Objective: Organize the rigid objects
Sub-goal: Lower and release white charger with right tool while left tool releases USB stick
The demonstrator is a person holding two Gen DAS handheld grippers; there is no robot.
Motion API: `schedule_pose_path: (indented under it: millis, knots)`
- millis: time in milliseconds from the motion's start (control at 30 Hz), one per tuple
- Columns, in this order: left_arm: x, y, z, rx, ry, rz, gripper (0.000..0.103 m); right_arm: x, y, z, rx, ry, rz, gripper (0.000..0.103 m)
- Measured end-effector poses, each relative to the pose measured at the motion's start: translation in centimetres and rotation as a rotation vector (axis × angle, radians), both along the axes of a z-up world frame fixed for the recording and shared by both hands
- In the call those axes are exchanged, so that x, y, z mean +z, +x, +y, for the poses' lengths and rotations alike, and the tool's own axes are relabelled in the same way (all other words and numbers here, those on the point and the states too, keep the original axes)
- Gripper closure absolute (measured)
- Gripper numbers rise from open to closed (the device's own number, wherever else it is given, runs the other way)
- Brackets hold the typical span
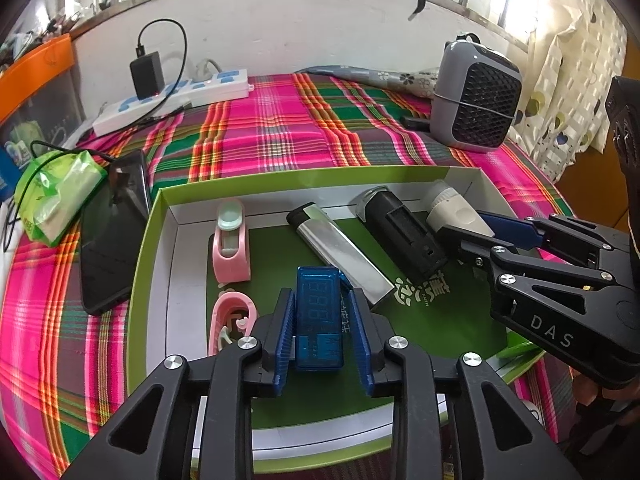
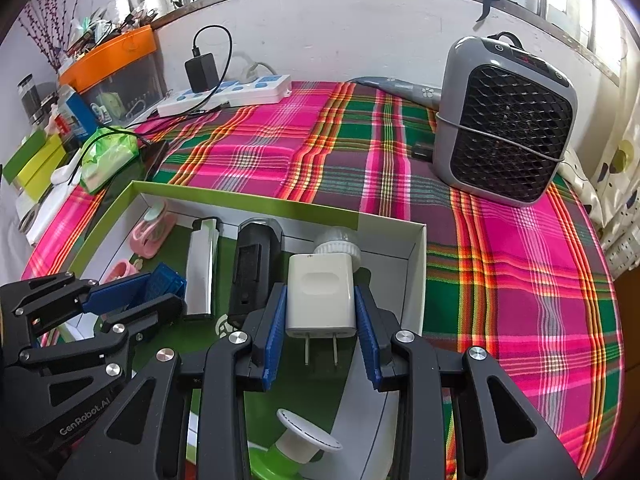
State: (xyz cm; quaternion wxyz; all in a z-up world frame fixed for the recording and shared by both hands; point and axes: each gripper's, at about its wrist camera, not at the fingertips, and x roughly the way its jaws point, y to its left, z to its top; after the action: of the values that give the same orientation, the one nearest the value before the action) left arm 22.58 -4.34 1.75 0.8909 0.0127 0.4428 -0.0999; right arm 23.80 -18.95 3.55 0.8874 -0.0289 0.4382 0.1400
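A shallow green-rimmed box (image 1: pixel 160 208) lies on the plaid cloth. It holds two pink clips (image 1: pixel 232 248), a silver lighter (image 1: pixel 340 256) and a black block (image 1: pixel 400 232). My left gripper (image 1: pixel 320 304) is shut on a blue USB meter (image 1: pixel 318 312), raised over the box floor and overlapping the lighter's near end. The right gripper (image 2: pixel 320 296) is shut on a white plug charger (image 2: pixel 320 296), prongs toward the camera, at the box's right end. A round white ribbed cap (image 2: pixel 336 244) sits just behind the charger. Each gripper also shows in the other's view: right gripper (image 1: pixel 476 228), left gripper (image 2: pixel 160 290).
A grey fan heater (image 2: pixel 504 120) stands at the back right. A power strip (image 2: pixel 232 92) with a black adapter lies at the back left. A black phone (image 1: pixel 112 232) and a green tissue pack (image 1: pixel 60 192) lie left of the box. A white-and-green object (image 2: pixel 304 436) sits under the right gripper.
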Motion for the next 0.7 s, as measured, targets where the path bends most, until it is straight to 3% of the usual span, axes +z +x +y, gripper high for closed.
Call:
schedule_pose_path:
  millis: [700]
  knots:
    - [-0.05, -0.2, -0.14, -0.005, -0.007, 0.0, 0.065, 0.27, -0.09, -0.24, -0.011, 0.013, -0.011, 0.068]
